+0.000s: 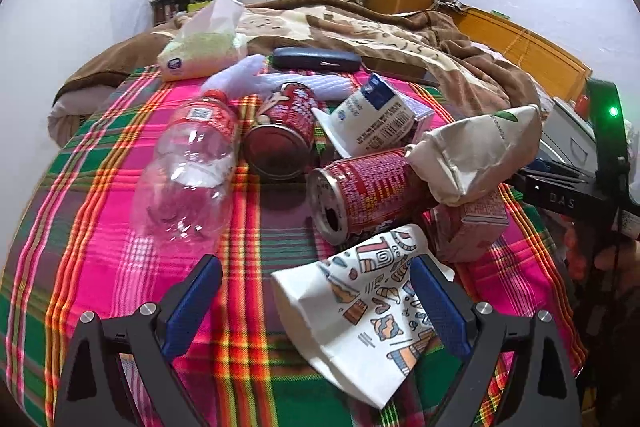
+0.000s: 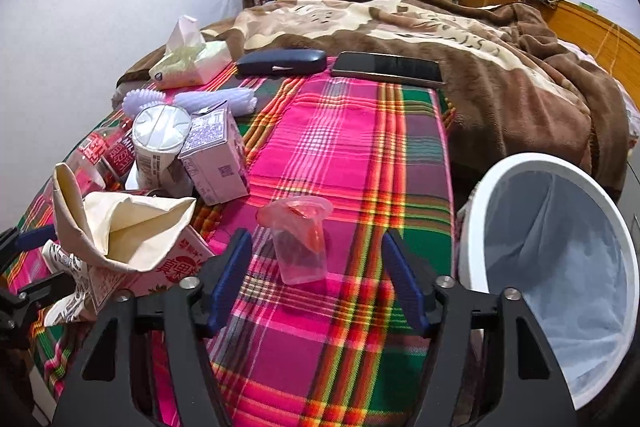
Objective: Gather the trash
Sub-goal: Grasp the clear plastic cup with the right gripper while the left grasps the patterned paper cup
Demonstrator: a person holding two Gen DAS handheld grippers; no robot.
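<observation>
Both tools spread wide, holding nothing — left tool [image 1: 316,301] around the patterned paper bag [image 1: 360,315], right tool [image 2: 316,279] facing the plastic cup [image 2: 298,241] at 12 o'clock. Lined bin [image 2: 560,267] at 3 o'clock, beside the bed [image 2: 360,155] — handy for drops.

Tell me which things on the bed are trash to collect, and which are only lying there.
Trash: plastic bottle, two red cans, printed paper bag, clear cup, milk carton; they go into the bin.

Lying about: phone, dark case, tissue pack.
</observation>
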